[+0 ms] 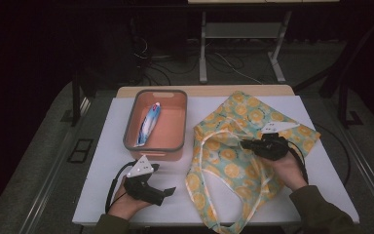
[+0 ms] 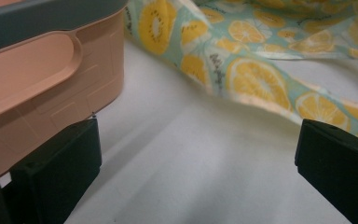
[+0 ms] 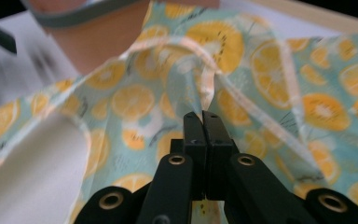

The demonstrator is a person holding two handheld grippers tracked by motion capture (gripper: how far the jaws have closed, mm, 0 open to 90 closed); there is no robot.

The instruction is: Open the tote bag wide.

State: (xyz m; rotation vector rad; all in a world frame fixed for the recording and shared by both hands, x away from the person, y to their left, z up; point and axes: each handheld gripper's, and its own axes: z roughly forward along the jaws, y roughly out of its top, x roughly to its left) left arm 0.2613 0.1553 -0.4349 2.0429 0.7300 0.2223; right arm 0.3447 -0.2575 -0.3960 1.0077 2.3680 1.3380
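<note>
The lemon-print cloth bag (image 1: 238, 161) lies spread on the white table (image 1: 107, 146), its upper layer pinched in the clenched right gripper (image 3: 203, 122), so opening the bag seems underway; the released left gripper (image 1: 168, 191), just left of it beside the pink basket (image 1: 175, 148), should likely take the opposite edge

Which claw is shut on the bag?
The right claw: its jaws are pinched together on the orange-print bag. The left claw stands open over bare table.
</note>
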